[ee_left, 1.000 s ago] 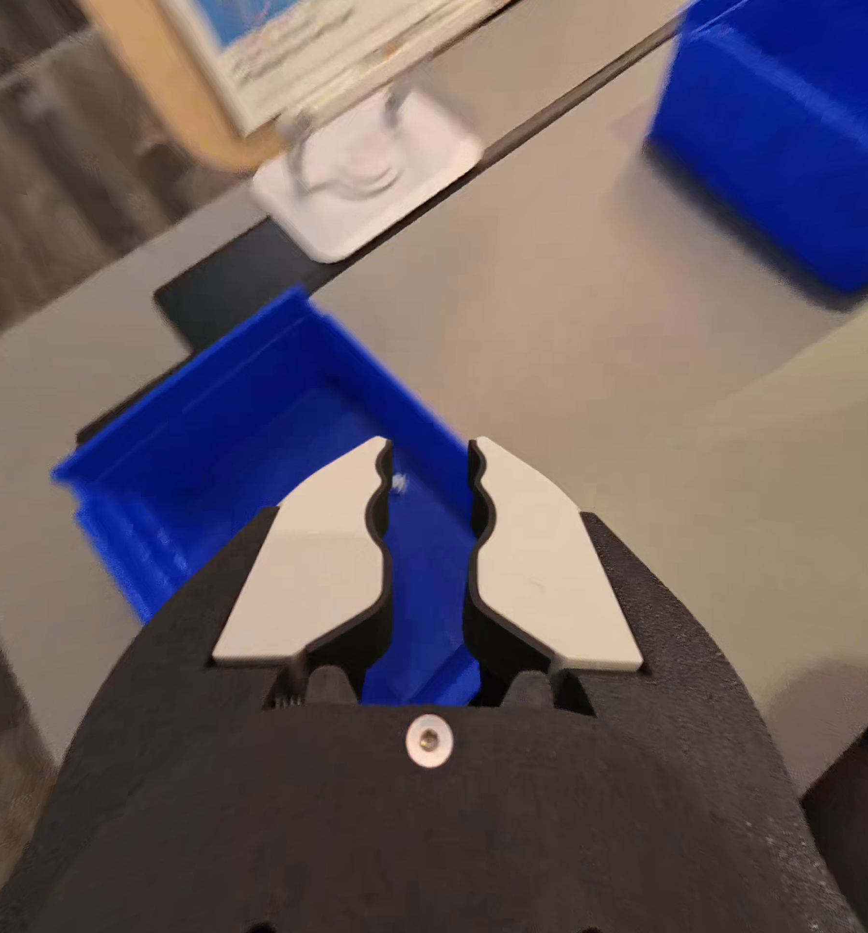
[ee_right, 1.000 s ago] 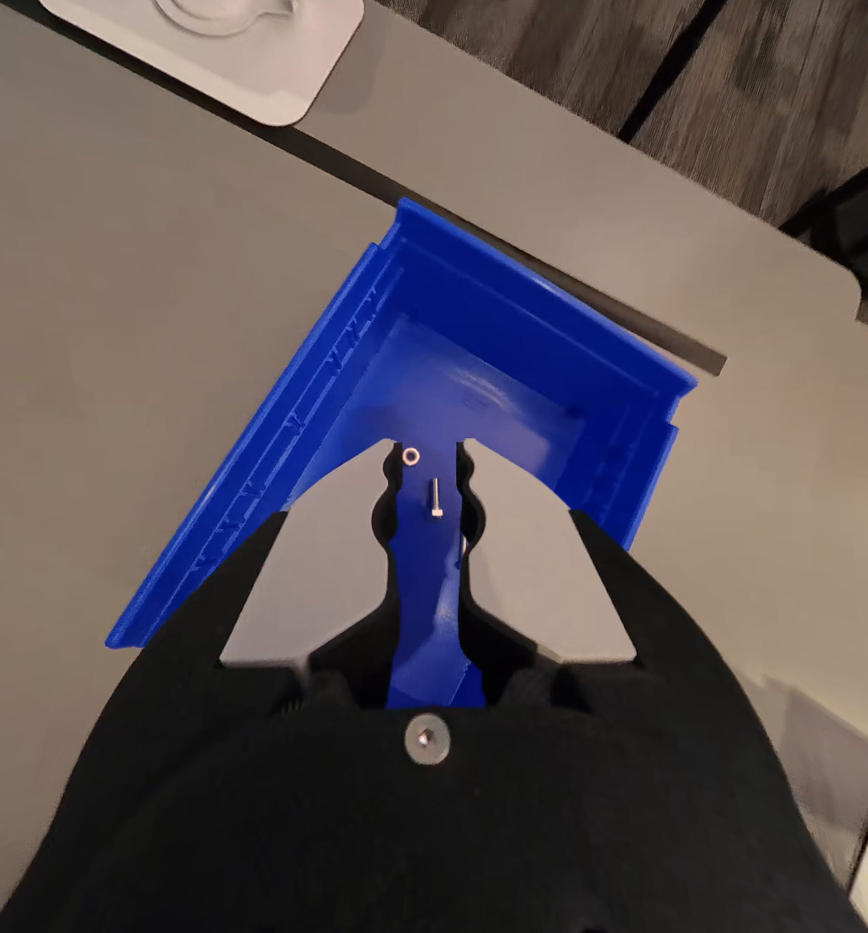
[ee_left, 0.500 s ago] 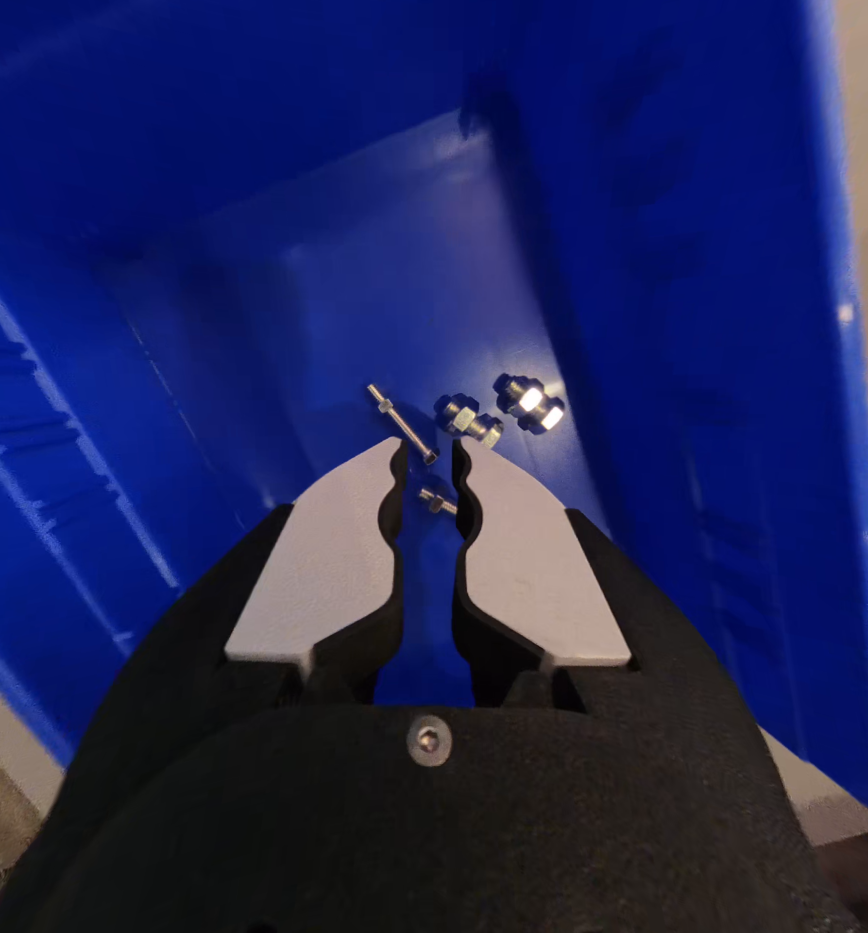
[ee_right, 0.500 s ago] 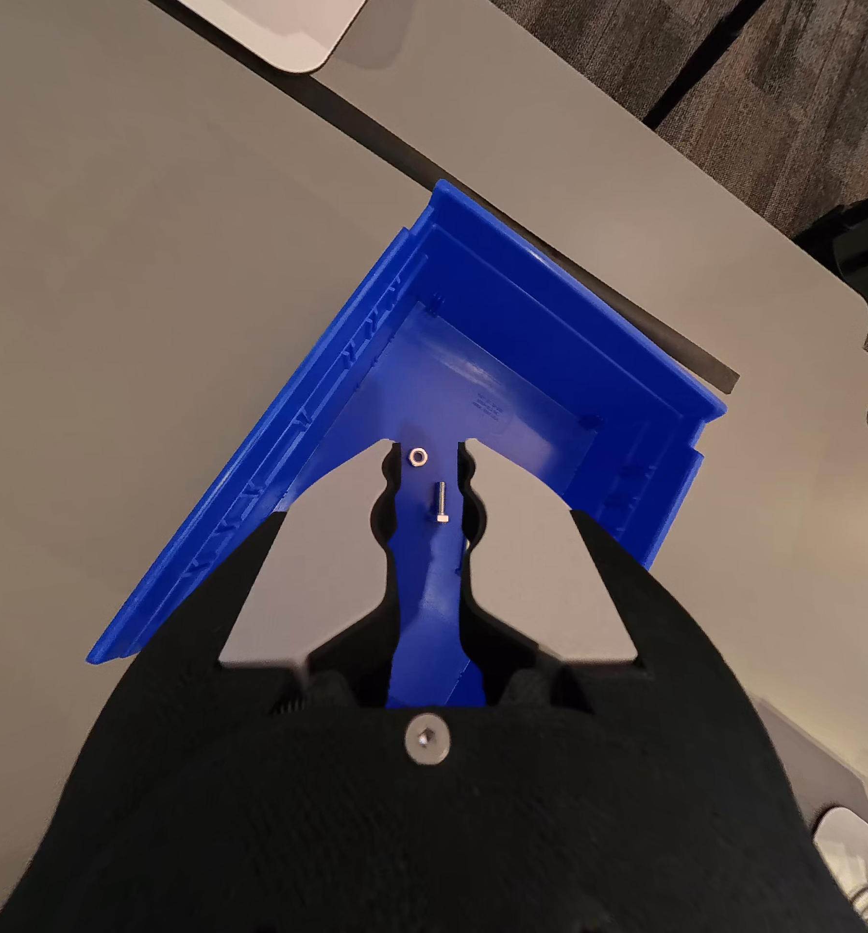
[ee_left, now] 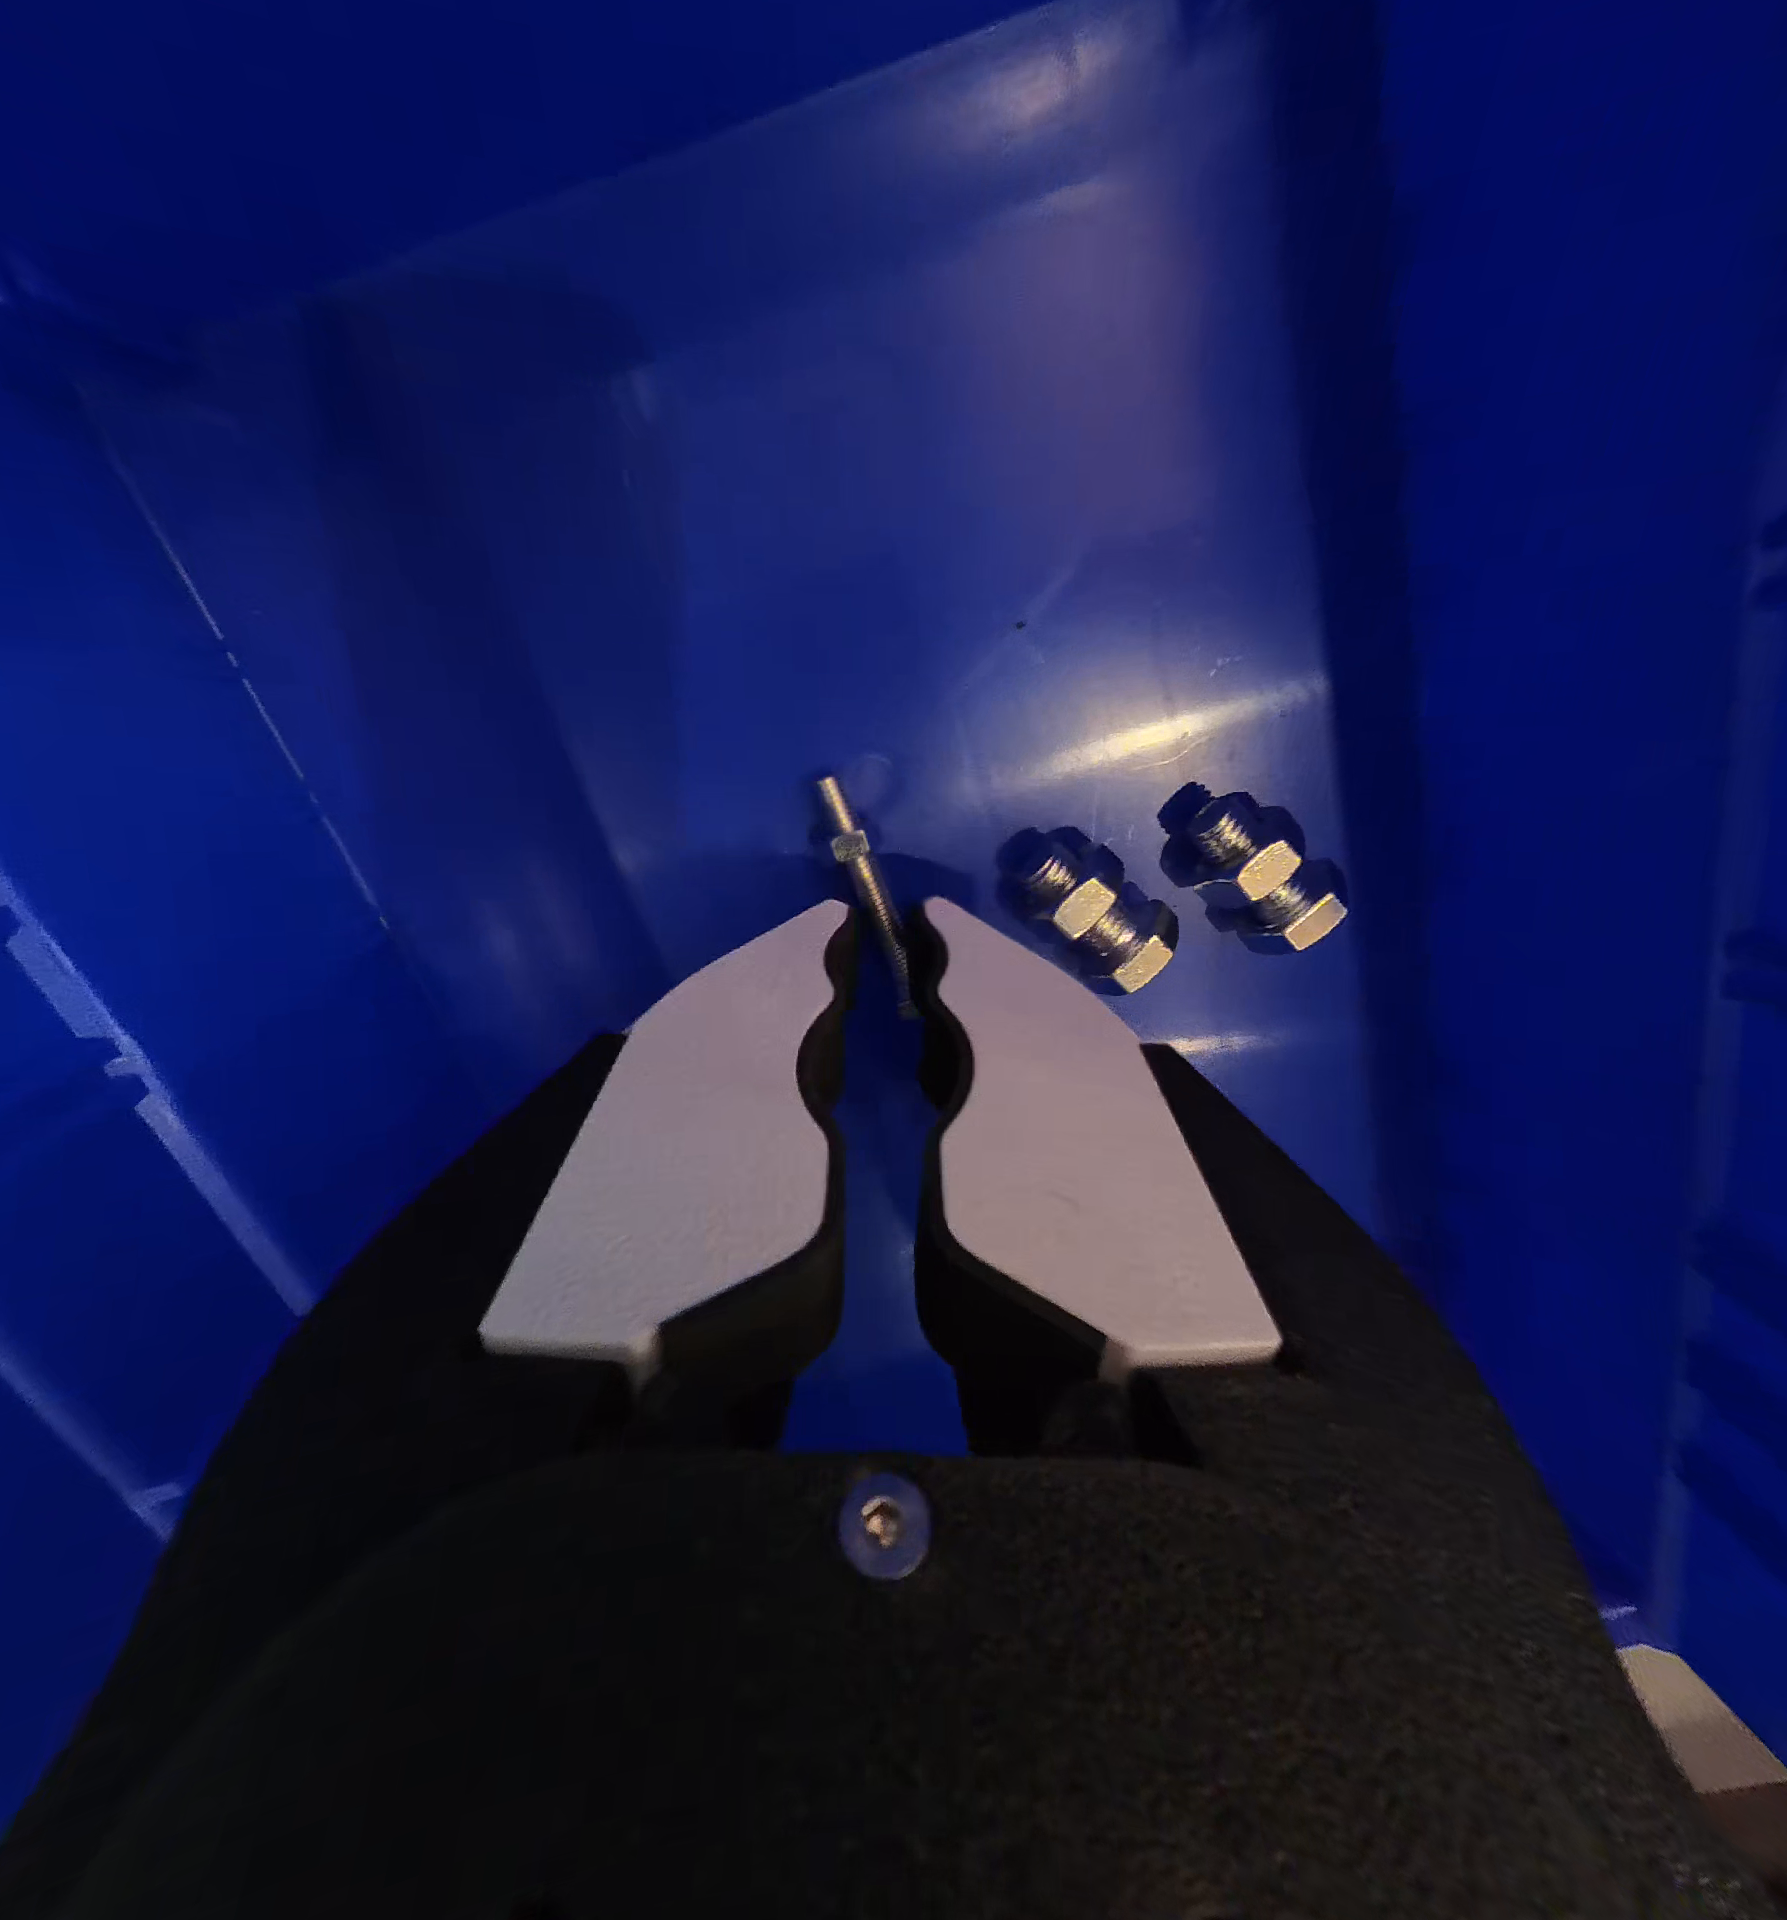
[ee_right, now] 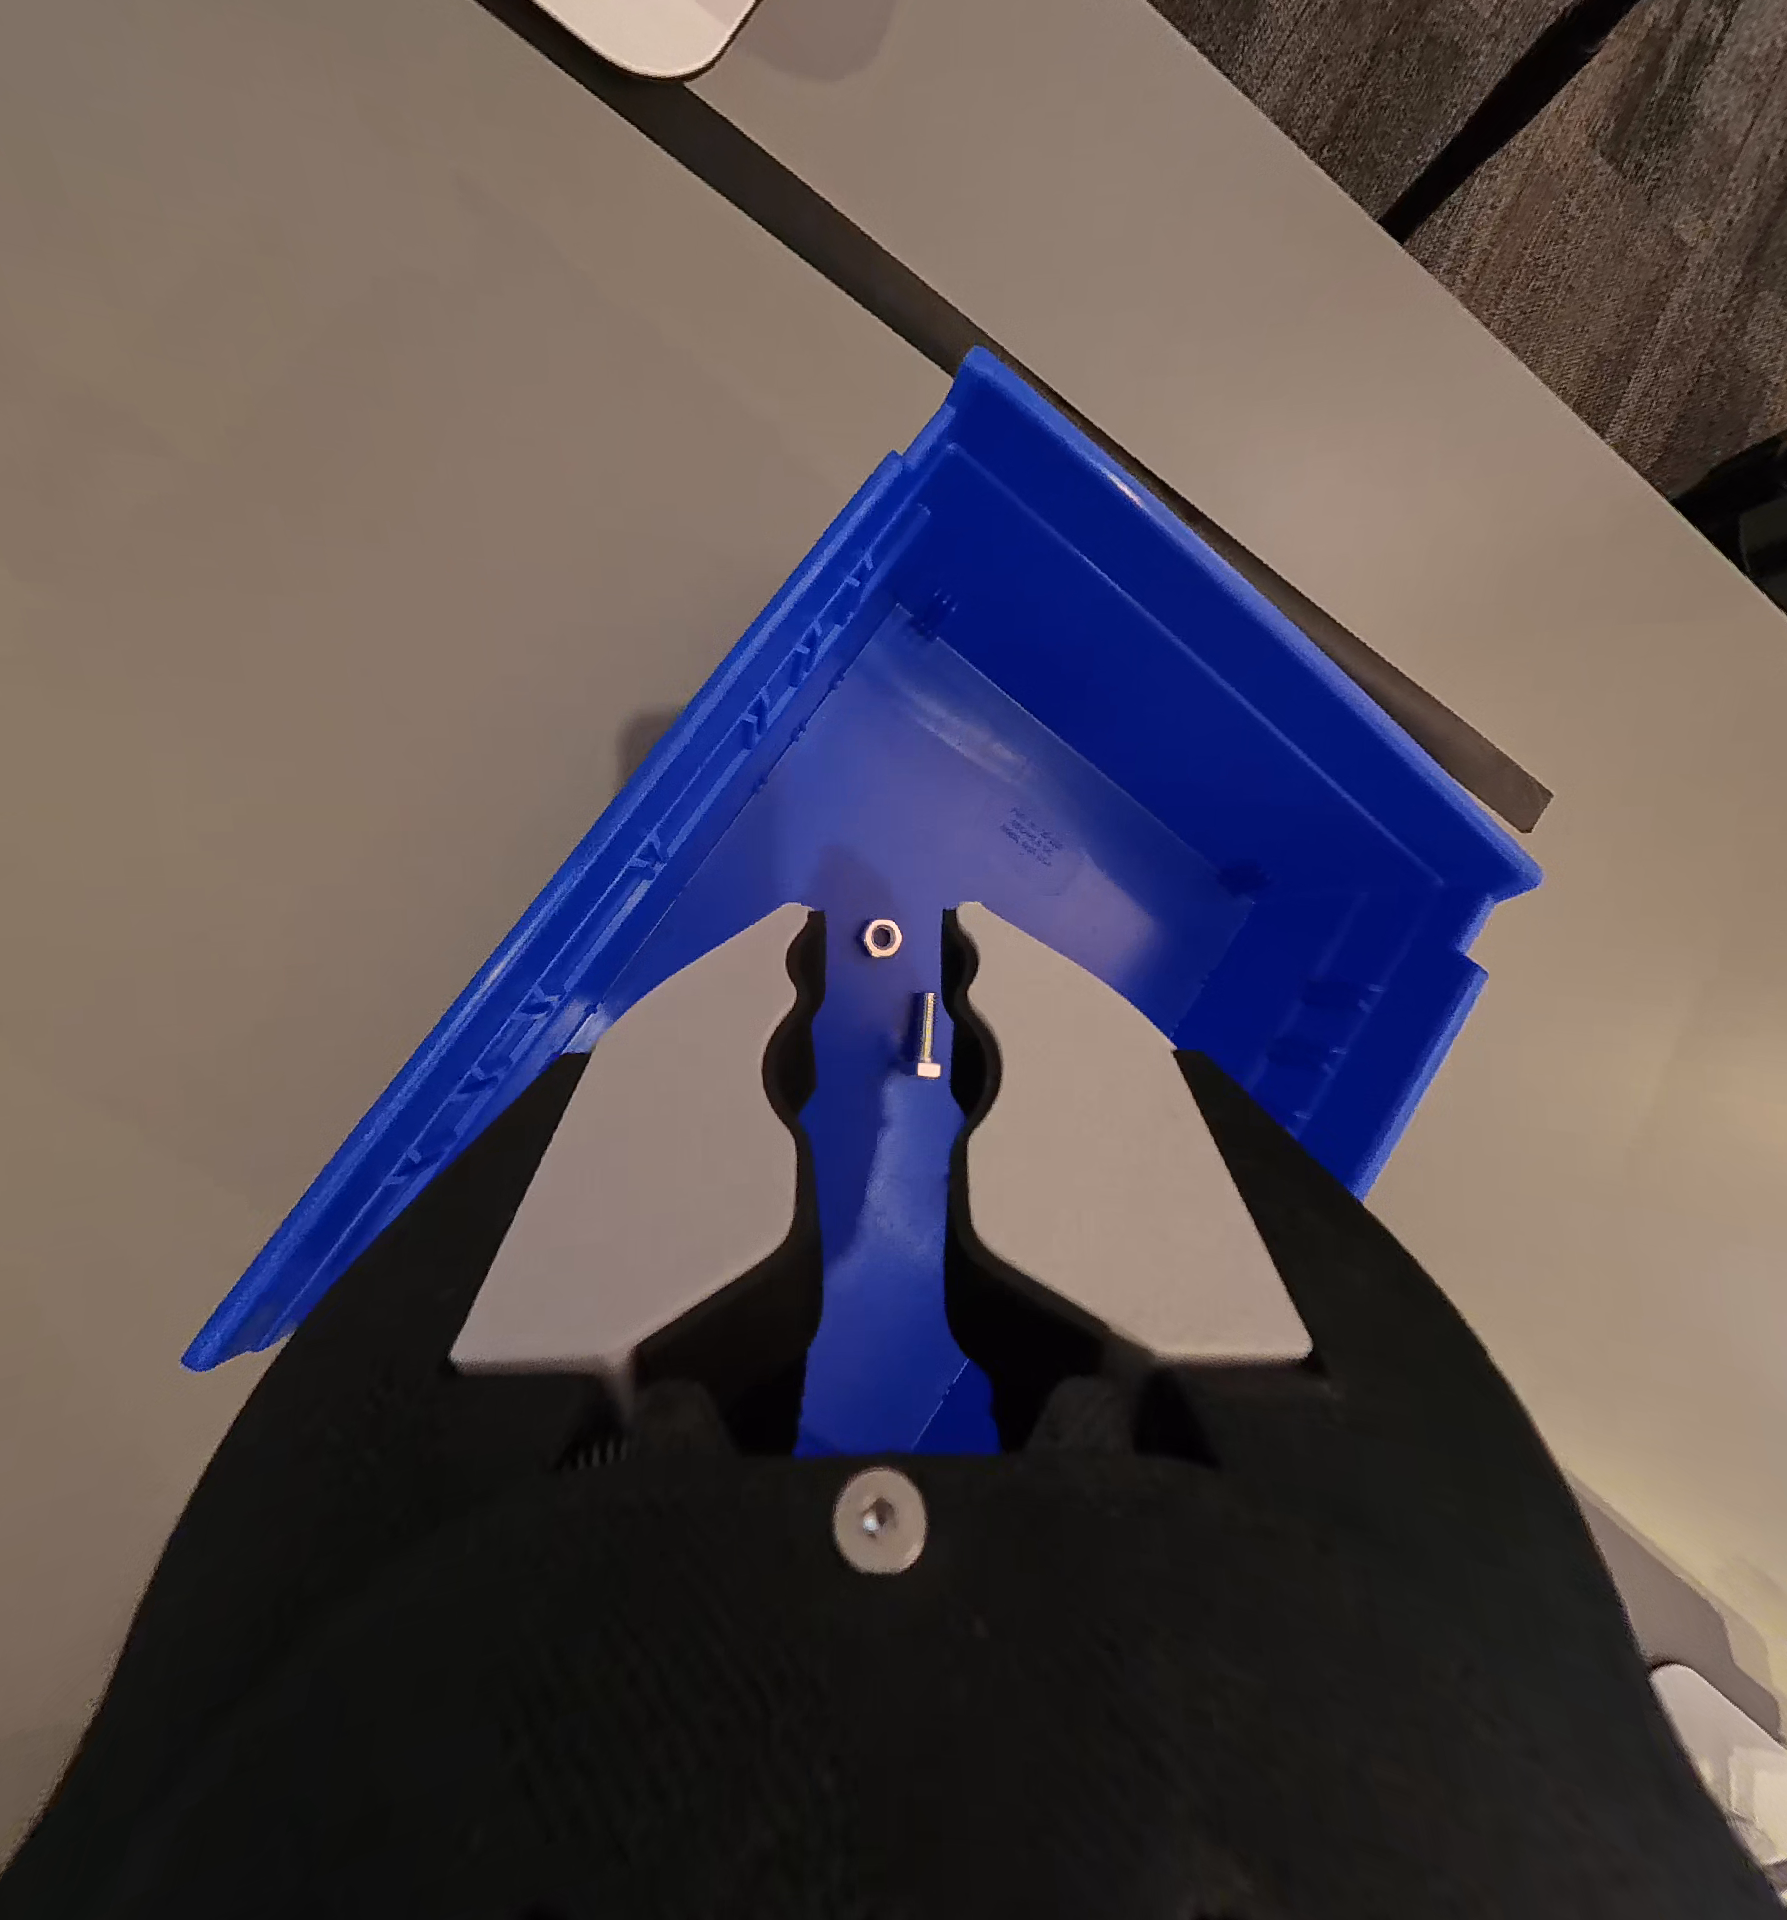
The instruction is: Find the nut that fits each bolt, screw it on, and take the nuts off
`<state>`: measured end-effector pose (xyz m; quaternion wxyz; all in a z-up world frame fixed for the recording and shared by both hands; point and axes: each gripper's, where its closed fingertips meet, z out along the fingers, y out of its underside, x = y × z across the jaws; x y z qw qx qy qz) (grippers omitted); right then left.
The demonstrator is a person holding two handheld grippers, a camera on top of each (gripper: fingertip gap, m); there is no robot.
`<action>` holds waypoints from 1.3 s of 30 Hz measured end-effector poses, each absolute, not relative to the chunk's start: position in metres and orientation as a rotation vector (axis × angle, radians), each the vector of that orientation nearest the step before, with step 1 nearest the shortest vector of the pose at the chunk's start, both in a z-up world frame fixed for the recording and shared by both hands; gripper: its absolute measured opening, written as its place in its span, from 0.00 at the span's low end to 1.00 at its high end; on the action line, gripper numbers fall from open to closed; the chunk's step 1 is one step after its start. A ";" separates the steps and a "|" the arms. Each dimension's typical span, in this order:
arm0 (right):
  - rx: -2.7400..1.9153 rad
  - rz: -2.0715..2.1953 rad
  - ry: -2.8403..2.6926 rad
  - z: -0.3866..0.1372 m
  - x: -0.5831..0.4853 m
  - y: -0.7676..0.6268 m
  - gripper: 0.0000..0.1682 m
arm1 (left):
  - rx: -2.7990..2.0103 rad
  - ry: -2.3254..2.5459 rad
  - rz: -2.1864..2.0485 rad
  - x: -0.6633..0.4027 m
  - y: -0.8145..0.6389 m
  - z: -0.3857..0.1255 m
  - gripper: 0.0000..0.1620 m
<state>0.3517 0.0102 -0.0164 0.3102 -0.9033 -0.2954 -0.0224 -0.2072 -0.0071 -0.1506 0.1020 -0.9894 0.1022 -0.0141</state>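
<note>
In the left wrist view my left gripper (ee_left: pixel 887 914) is deep inside a blue bin (ee_left: pixel 1554 520). It is open by a narrow gap, its tips on either side of a long thin bolt (ee_left: pixel 873 914) with a small nut (ee_left: pixel 847 847) threaded on it. Two thick bolts, each with a nut on, lie to the right: one (ee_left: pixel 1086 920) close by and one (ee_left: pixel 1253 883) farther. In the right wrist view my right gripper (ee_right: pixel 884 914) is open and empty, held above a second blue bin (ee_right: pixel 1232 665). A loose nut (ee_right: pixel 882 937) and a short bolt (ee_right: pixel 925 1034) lie on that bin's floor.
The second bin stands on a grey table (ee_right: pixel 349 520) next to a dark seam (ee_right: pixel 972 312). A white base (ee_right: pixel 650 31) sits at the far edge and a white object (ee_right: pixel 1751 1766) at the near right. Carpet floor (ee_right: pixel 1647 156) lies beyond the table. My right fingertips sit around 60 cm from my left ones. The loose nut (ee_right: pixel 882 937) sits 15 cm or so from the ends of my right fingers.
My left gripper dropped from above the table into its bin and moved up to the long bolt; a small bolt seen between its fingers is now out of sight. The right gripper drew back slightly.
</note>
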 end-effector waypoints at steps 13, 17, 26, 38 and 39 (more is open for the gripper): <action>-2.371 -0.072 -0.767 -0.016 0.349 0.015 0.13 | -2.852 0.317 -0.081 -0.216 -0.008 -0.126 0.04; -2.314 -0.087 -0.719 -0.003 0.348 0.018 0.13 | -2.587 0.347 -0.271 -0.194 -0.002 -0.065 0.04; -1.733 -0.018 -0.679 0.101 0.275 0.005 0.12 | -1.553 0.780 -0.950 0.002 -0.054 0.111 0.03; -1.179 1.165 -0.955 0.144 0.120 -0.116 0.12 | -1.332 1.000 -1.195 0.102 -0.123 0.112 0.03; -1.179 1.188 -0.966 0.142 0.117 -0.118 0.12 | -1.340 1.019 -1.182 0.105 -0.125 0.109 0.03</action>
